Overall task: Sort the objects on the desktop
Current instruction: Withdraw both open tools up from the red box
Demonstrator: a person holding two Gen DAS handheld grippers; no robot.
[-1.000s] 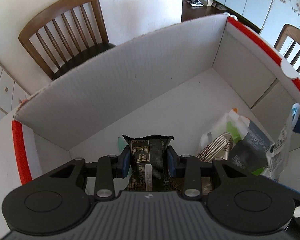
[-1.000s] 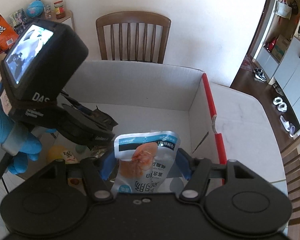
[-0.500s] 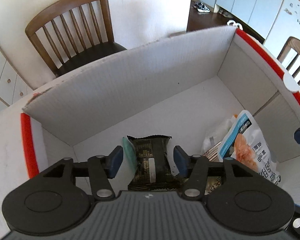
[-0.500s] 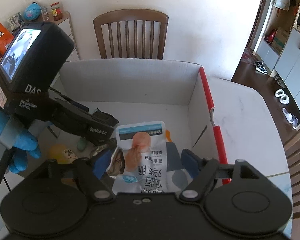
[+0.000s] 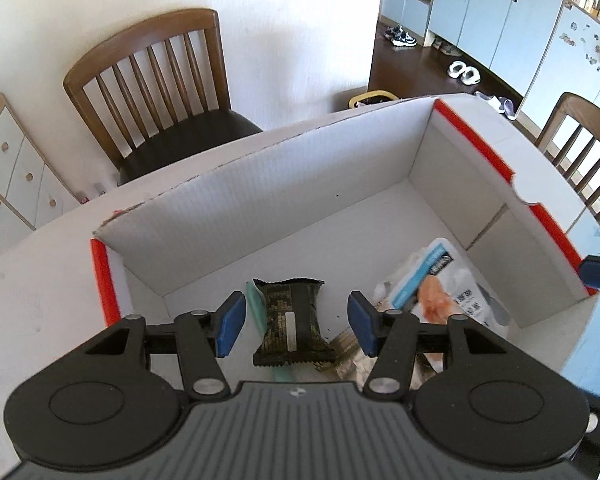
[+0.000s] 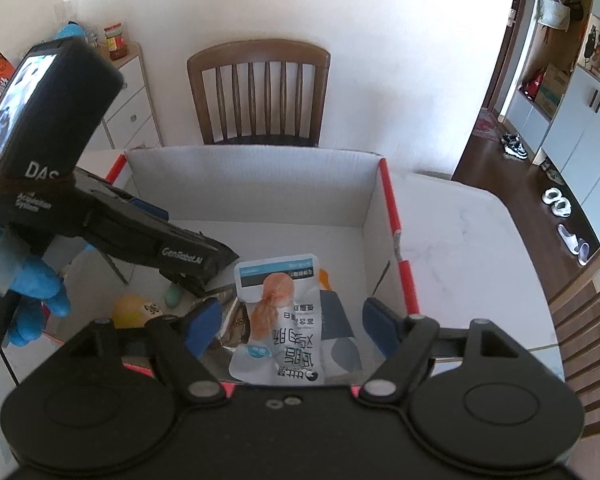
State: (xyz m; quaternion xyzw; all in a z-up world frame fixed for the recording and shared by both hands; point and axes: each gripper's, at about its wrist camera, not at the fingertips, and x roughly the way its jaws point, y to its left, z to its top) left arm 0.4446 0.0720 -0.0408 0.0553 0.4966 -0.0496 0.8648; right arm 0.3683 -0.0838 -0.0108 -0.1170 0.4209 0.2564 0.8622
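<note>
Lying flat, the dark crimped-end snack packet (image 5: 290, 322).

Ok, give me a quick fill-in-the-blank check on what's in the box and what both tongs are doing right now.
1. The dark rectangular foil snack packet lies inside the white cardboard box with ____ edges.
2. The left tongs hover over that packet with jaws ____.
3. The right tongs hang over the white plastic pouch with the ____ band.
4. The hand holding the left tongs wears a ____ glove.

Missing words: red; open; blue; blue
</note>
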